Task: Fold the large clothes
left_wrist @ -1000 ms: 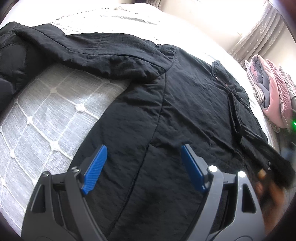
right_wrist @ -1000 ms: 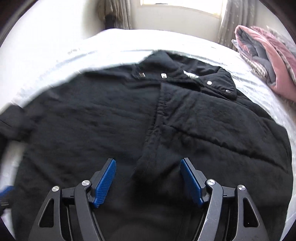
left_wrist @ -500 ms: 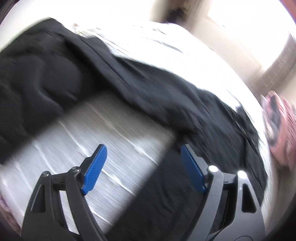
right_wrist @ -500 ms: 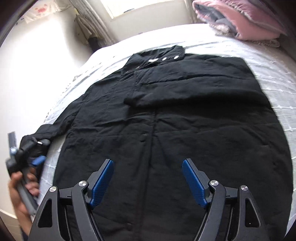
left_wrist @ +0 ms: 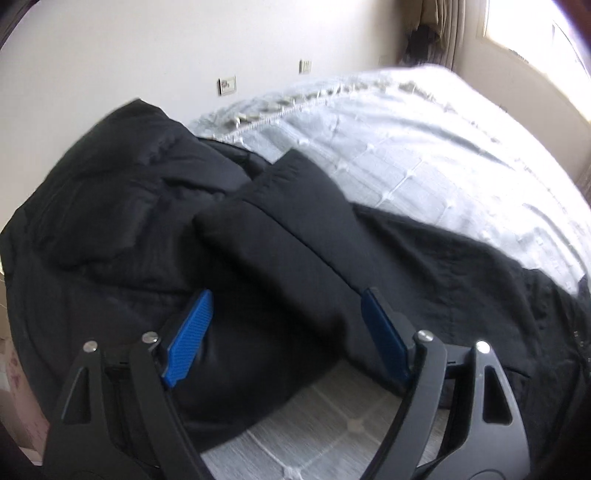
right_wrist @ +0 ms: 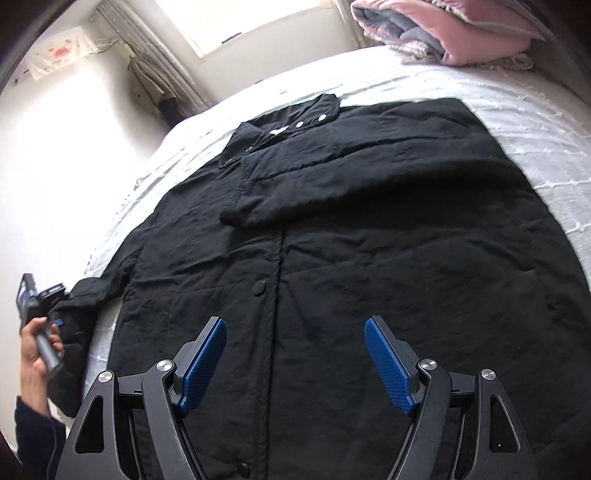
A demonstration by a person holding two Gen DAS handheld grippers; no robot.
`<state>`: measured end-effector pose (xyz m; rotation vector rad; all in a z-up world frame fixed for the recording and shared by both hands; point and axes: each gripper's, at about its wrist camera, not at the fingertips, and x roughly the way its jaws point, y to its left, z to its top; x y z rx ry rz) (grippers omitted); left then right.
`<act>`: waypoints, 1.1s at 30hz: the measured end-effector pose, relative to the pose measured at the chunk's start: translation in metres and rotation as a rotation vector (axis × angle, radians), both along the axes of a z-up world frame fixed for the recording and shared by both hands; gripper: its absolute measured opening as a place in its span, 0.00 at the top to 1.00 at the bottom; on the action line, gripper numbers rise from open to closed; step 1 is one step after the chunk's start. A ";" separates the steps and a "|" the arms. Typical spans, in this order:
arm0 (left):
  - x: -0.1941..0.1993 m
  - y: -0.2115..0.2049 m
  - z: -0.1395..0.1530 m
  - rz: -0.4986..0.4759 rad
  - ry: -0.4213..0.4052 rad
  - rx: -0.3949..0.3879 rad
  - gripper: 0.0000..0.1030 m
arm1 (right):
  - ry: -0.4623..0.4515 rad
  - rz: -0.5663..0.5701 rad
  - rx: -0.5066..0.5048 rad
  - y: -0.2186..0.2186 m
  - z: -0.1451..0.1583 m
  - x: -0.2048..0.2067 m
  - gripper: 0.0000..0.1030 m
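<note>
Long black quilted snap-front coat (right_wrist: 351,258): lies front-up on the bed with the white stitched-grid bedspread (right_wrist: 535,122), collar toward the window-side edge, hem toward the near edge. 1 sleeve (right_wrist: 332,177) is folded across the chest, its cuff ending near the front placket. The other sleeve (left_wrist: 280,236) stretches out to the left edge of the bed, where its end lies bunched.

Left claw (left_wrist: 291,328): released, blue pads well apart, hovering over the outstretched sleeve at the left edge of the bed; the sleeve's cloth shows between the pads, not pressed by them. In the right wrist view the same tool (right_wrist: 40,306) appears in a person's hand (right_wrist: 35,347) beside the cuff. That view is slightly blurred.

Right claw (right_wrist: 295,362): released, nothing clamped; its jaws have just been opening a little. It hangs over the lower front of the coat near the near edge, the placket with its dark snaps running between the blue pads.

Folded pink and grey quilt (right_wrist: 450,29): rests at the far right corner of the bed, apart from the coat.
</note>
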<state>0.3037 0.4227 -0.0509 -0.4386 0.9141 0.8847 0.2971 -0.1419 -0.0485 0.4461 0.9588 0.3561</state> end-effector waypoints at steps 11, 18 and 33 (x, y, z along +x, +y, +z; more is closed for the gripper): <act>0.016 -0.007 0.014 -0.047 -0.057 0.020 0.93 | 0.008 -0.012 0.033 -0.005 -0.002 0.002 0.24; 0.011 -0.072 0.101 -0.207 -0.332 0.131 0.93 | -0.016 -0.036 -0.010 -0.007 0.003 0.000 0.24; 0.069 -0.344 0.154 -0.908 -0.510 0.078 0.92 | 0.051 -0.113 0.056 -0.036 -0.006 0.003 0.24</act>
